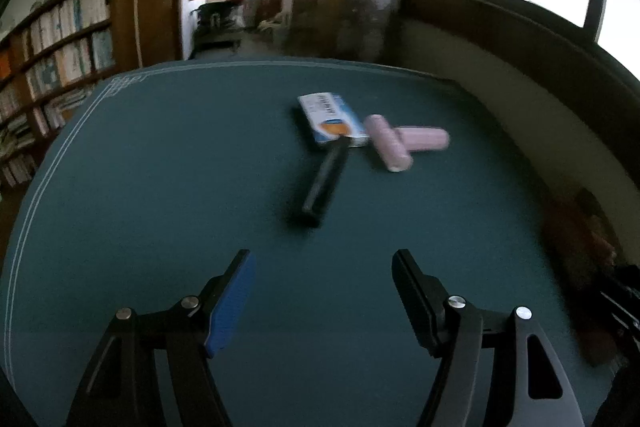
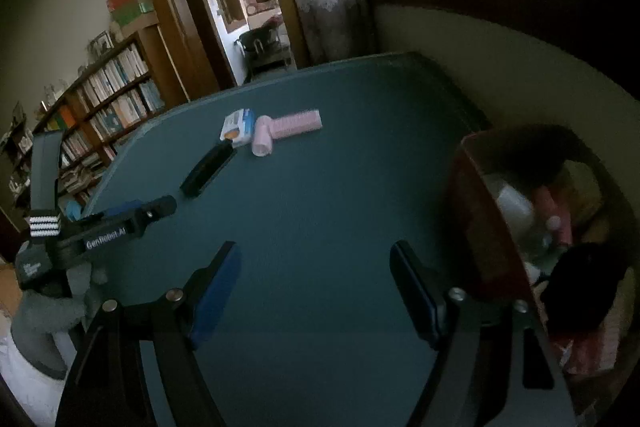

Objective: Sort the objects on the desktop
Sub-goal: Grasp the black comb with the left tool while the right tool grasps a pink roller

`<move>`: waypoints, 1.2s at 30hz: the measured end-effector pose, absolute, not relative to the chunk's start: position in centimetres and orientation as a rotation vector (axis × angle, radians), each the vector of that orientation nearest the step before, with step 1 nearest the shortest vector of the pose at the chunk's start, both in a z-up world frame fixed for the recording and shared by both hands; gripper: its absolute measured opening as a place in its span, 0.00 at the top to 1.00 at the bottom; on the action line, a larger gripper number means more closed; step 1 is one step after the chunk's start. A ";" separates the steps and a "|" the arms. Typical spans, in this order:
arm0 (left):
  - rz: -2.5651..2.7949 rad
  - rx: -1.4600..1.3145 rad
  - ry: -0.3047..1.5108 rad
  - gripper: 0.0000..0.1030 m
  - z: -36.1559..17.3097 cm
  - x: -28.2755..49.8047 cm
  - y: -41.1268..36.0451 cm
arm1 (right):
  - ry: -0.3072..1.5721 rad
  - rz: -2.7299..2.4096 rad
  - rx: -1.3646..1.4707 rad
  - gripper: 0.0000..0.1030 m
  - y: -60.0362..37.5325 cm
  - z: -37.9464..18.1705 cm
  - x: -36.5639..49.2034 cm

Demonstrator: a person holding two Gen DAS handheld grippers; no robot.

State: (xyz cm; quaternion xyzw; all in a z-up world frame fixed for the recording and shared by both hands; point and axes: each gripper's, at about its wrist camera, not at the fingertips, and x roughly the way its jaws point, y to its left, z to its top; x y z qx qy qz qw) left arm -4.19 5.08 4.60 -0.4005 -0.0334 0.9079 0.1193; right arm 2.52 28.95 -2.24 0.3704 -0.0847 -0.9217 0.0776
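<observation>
Nearest the lens in the left wrist view, the left tool [image 1: 324, 259] fills the bottom of the frame, its two fingers spread wide apart with nothing between them, hovering over the dark green surface [image 1: 160, 187]. The right tool [image 2: 316, 251] sits the same way at the bottom of the right wrist view, fingers apart and empty.

The surface takes up most of both frames, with thin white lines along its left edge. At the right edge of the right wrist view stands a reddish-brown box [image 2: 484, 227], holding a jumble of things: a white item, a pink one and something black, too blurred to name. In the upper left of both views a bookshelf [image 1: 60, 39] stands against the wall, and an open doorway [image 2: 240, 7] shows in the upper middle.

The objects to sort lie grouped on the surface above centre of each frame, well apart from both tools. A black bar-shaped object [image 1: 326, 179] lies at a slant, its far end touching or just under a white and blue carton [image 1: 332, 119]. Just right of the carton lie two pink cylinders [image 1: 404, 143], touching each other in an L shape; in the right wrist view one shows ridges.

In the right wrist view the left tool appears at the left edge of the frame, its black body printed with white lettering, held above the near left side of the surface.
</observation>
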 end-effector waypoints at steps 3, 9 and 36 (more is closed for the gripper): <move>2.665 -1.192 -0.077 0.30 4.1 -5.4 4.7 | -0.265 -2.748 1.127 0.22 28.8 -2.8 1.9; 2.658 -1.201 -0.008 0.30 3.5 -7.5 5.6 | -0.267 -2.722 1.145 0.22 28.3 -3.3 0.9; 2.605 -1.155 -0.102 0.84 1.9 -12.9 6.4 | -0.169 -2.693 1.173 0.45 22.4 -5.0 -10.1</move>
